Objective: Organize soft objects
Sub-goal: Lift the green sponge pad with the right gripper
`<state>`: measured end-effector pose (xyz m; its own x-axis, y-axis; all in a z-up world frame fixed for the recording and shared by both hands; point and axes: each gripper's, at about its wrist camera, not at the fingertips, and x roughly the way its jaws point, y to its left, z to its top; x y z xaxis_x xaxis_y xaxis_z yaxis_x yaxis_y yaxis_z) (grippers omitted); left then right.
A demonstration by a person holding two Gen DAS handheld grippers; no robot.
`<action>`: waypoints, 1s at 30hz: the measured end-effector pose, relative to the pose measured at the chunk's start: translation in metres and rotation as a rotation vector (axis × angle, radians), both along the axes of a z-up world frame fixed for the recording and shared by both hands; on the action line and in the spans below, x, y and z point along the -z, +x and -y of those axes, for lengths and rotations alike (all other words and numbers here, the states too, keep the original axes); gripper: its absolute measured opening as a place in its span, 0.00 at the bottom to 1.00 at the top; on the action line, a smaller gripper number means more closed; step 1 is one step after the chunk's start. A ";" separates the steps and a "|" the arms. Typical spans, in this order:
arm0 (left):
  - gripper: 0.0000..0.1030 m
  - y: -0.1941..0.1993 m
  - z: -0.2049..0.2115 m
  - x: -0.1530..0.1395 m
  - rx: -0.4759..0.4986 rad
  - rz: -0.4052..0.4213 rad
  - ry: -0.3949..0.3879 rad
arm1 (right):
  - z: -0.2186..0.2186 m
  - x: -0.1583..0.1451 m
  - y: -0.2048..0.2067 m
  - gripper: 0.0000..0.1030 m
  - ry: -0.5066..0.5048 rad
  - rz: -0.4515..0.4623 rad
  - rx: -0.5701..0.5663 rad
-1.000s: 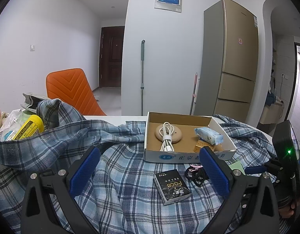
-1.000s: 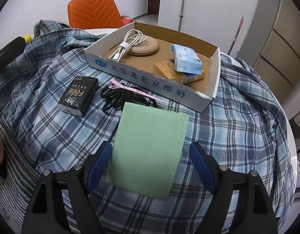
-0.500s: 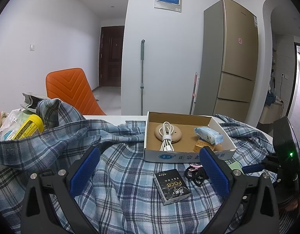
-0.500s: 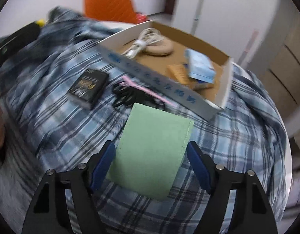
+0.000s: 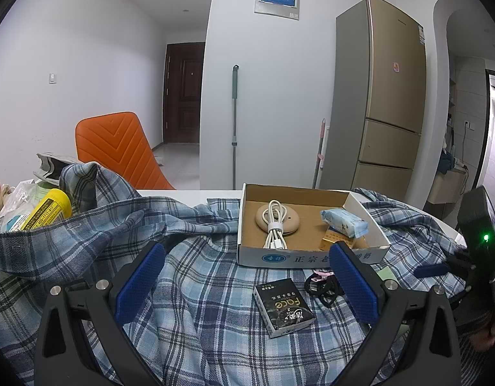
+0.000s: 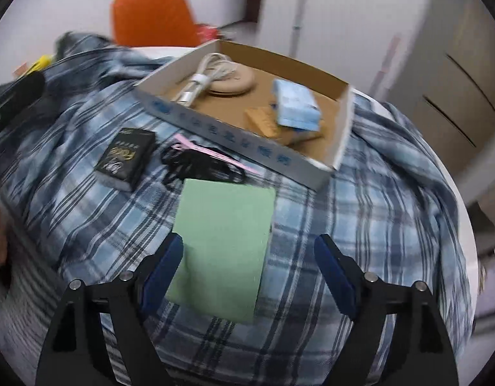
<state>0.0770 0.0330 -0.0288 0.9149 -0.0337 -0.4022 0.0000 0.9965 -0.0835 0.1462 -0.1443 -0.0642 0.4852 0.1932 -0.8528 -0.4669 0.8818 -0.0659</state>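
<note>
A flat green cloth lies on the blue plaid shirt that covers the table. My right gripper points down over it; its jaws are opening, the cloth lies between them and the right finger stands clear of it. Black hair ties with a pink tag and a black pack lie just beyond, in front of the cardboard box. My left gripper hangs open over the shirt with nothing between its fingers. The right gripper's finger shows at the right edge of the left wrist view.
The box holds a white cable, a round beige pad, a blue tissue pack and an orange packet. A yellow bottle and bags sit at the left. An orange chair stands behind the table.
The right gripper's jaws narrowed around the green cloth and then spread again; the cloth now sits nearer the left finger. The left gripper has not moved.
</note>
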 end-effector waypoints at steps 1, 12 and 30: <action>1.00 0.000 0.000 0.000 0.000 -0.001 0.000 | 0.000 0.000 -0.003 0.80 -0.003 0.011 0.037; 1.00 0.000 0.001 0.000 0.004 -0.004 0.000 | -0.013 0.018 -0.006 0.80 0.051 -0.082 0.308; 1.00 0.000 0.001 0.001 0.004 -0.005 0.001 | 0.013 0.021 -0.013 0.70 0.042 -0.121 0.145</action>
